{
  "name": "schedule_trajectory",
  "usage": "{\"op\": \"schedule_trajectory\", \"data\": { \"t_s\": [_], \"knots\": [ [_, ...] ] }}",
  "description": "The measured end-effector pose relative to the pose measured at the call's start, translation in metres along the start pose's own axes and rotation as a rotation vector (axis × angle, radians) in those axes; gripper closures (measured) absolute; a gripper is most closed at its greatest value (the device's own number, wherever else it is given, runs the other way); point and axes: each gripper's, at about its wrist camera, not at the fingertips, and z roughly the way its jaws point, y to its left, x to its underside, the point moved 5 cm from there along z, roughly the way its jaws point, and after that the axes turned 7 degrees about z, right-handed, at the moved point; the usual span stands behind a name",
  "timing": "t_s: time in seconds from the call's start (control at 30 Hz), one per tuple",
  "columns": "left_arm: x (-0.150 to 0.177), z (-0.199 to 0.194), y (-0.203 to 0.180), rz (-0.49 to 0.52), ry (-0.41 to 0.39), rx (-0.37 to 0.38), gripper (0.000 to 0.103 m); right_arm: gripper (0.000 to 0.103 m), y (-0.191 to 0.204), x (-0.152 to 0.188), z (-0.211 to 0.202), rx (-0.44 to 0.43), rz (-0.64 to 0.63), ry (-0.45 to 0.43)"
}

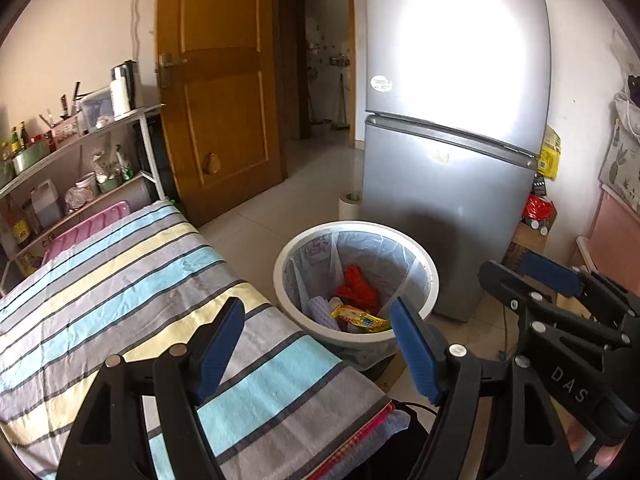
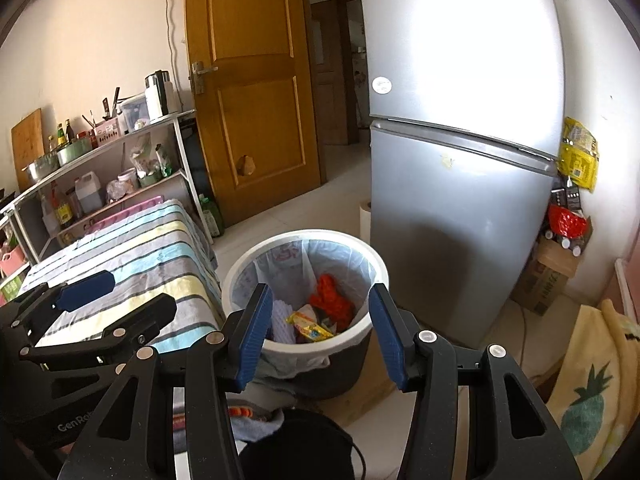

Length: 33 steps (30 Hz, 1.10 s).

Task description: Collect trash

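Observation:
A round trash bin (image 1: 416,258) (image 2: 370,258) with a white rim and a clear liner stands on the floor beside the striped table. Inside lie a red crumpled piece (image 1: 357,286) (image 2: 331,300), a yellow wrapper (image 1: 360,317) (image 2: 310,329) and a pale purple foam piece (image 1: 322,312) (image 2: 281,320). My left gripper (image 1: 318,350) is open and empty, above the table's corner and short of the bin. My right gripper (image 2: 318,334) is open and empty too, in front of the bin. Each gripper shows in the other's view, the right one (image 1: 532,276) and the left one (image 2: 92,292).
A table under a striped cloth (image 1: 132,296) (image 2: 132,248) lies to the left. A silver fridge (image 1: 452,136) (image 2: 460,160) stands right behind the bin. A cluttered shelf (image 1: 72,148) is at far left, a wooden door (image 1: 224,92) behind, a cardboard box (image 2: 548,280) right of the fridge.

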Motion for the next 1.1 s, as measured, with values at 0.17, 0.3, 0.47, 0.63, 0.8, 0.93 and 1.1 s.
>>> {"op": "schedule_trajectory", "data": {
  "t_s": [0.17, 0.3, 0.47, 0.63, 0.8, 0.93, 1.1],
  "knots": [
    [0.006, -0.011, -0.003, -0.007, -0.017, 0.008, 0.026, 0.052, -0.001, 0.008, -0.008, 0.013, -0.001, -0.009],
    [0.008, -0.017, -0.006, -0.001, -0.028, -0.008, 0.026, 0.052, -0.002, 0.011, -0.011, 0.016, 0.006, -0.011],
    [0.011, -0.018, -0.006, -0.007, -0.025, -0.004, 0.026, 0.052, -0.003, 0.014, -0.012, 0.018, 0.011, -0.008],
    [0.011, -0.018, -0.005, -0.012, -0.024, -0.005, 0.026, 0.052, -0.003, 0.015, -0.012, 0.018, 0.015, -0.009],
    [0.013, -0.02, -0.005, -0.017, -0.02, -0.009, 0.026, 0.052, -0.003, 0.016, -0.013, 0.017, 0.013, -0.008],
    [0.013, -0.02, -0.005, -0.019, -0.02, -0.009, 0.026, 0.052, -0.001, 0.017, -0.015, 0.017, 0.013, -0.011],
    [0.014, -0.021, -0.004, -0.023, -0.015, -0.01, 0.026, 0.052, -0.002, 0.017, -0.014, 0.013, 0.012, -0.008]
  ]
}}
